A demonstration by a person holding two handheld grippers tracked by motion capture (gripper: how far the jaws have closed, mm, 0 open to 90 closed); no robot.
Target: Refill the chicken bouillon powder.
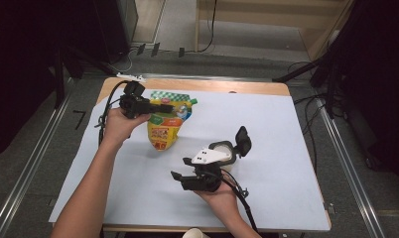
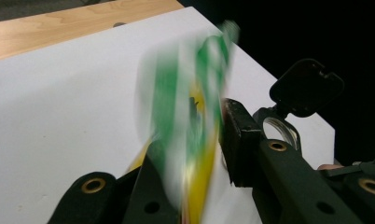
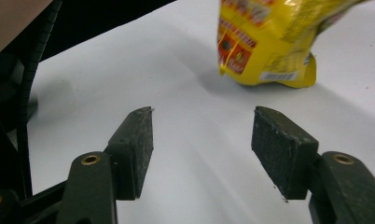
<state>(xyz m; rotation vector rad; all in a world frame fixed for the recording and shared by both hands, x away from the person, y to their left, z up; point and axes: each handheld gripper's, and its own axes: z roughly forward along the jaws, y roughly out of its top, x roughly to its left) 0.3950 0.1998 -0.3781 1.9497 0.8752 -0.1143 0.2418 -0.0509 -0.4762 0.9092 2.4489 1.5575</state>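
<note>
A yellow snack pouch (image 1: 164,130) with a green-checked top stands on the white sheet at the back left. My left gripper (image 1: 173,106) reaches level to its top edge. In the left gripper view the pouch (image 2: 195,116) is a blur between sharp jaws, and the right pad (image 2: 237,140) stands just off it, so the left gripper (image 2: 192,144) is open around it. My right gripper (image 1: 181,168) lies low near the front middle, pointing towards the pouch (image 3: 269,42). Its jaws stand open with nothing between them (image 3: 202,149).
A small clear jar (image 1: 224,150) with a black flip lid (image 1: 243,141) raised stands just behind the right hand; the jar's lid (image 2: 307,86) also shows past the left jaws. A white sheet (image 1: 267,124) covers the wooden table (image 1: 212,86). A paper cup (image 1: 195,233) sits at the front edge.
</note>
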